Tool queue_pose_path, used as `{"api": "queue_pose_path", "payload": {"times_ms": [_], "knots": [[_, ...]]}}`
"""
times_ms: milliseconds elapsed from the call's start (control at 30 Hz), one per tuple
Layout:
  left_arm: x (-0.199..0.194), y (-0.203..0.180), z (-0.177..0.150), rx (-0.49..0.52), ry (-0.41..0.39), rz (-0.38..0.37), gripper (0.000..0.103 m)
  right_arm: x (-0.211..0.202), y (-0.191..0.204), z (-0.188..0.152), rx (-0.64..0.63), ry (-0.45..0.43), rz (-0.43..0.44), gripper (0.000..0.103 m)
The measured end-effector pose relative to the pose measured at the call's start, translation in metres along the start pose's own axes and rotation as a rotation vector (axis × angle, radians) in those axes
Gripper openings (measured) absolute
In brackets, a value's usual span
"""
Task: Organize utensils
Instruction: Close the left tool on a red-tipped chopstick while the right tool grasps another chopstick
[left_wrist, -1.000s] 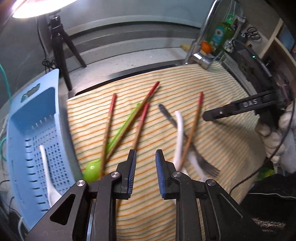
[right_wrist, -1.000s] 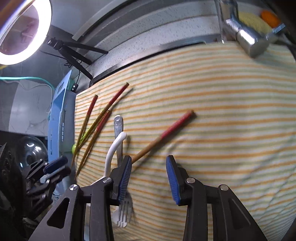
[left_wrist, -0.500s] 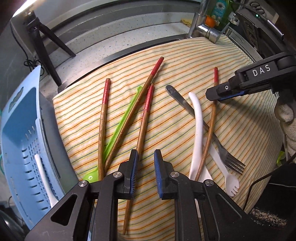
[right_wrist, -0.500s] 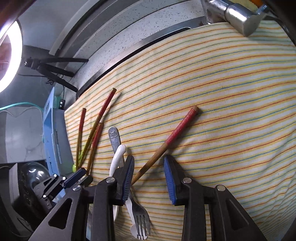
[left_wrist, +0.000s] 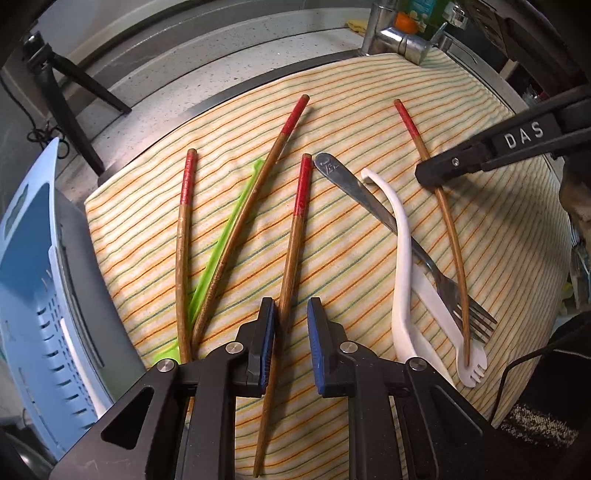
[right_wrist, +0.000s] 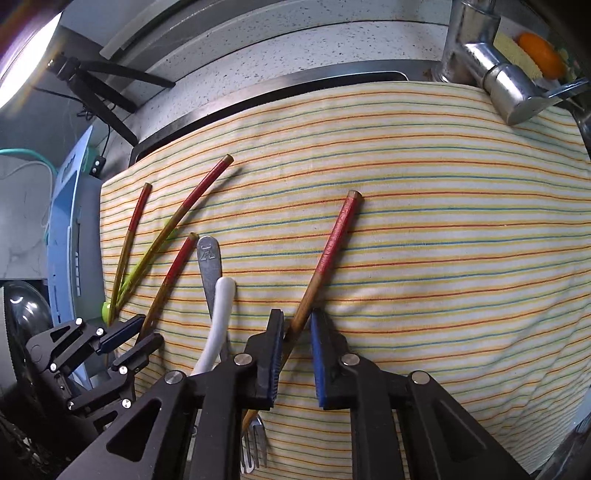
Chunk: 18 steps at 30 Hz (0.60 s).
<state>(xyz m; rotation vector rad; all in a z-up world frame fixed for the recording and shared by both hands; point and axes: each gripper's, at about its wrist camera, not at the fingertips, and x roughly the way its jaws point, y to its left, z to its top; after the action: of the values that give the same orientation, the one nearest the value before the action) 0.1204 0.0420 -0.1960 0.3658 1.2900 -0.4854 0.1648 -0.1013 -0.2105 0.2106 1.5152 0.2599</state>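
Closing around a red-tipped chopstick (left_wrist: 291, 254) on the striped cloth (left_wrist: 369, 122), the left gripper (left_wrist: 290, 332) has it against its left pad. Rightward, the right gripper (right_wrist: 297, 339), also closing, straddles another chopstick (right_wrist: 325, 258).

We see a speckled pale countertop (left_wrist: 229, 70) running along the far side, with a chrome tap (right_wrist: 491, 74) at far right. A black tripod (left_wrist: 62, 99) stands far left, and a bright ring light (right_wrist: 22, 70) glares at upper left.
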Motion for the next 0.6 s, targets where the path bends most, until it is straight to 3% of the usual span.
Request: {"api": "queue_pose_path", "payload": {"times_ms": [133,267,600], "knots": [[-0.002,0.001,-0.001,-0.041,-0.031,-0.009,0.006,-0.001,0.000,-0.008,-0.016,-0.014,0.040,0.012],[-0.009,0.007,-0.007,-0.132,-0.073,-0.079,0.005,-0.004,-0.013,-0.014,0.032,-0.023,0.131,0.010],[-0.022,0.016,-0.031,-0.312,-0.169,-0.153,0.005,-0.005,-0.034,-0.020,0.109,-0.075,0.239,0.007]]}}
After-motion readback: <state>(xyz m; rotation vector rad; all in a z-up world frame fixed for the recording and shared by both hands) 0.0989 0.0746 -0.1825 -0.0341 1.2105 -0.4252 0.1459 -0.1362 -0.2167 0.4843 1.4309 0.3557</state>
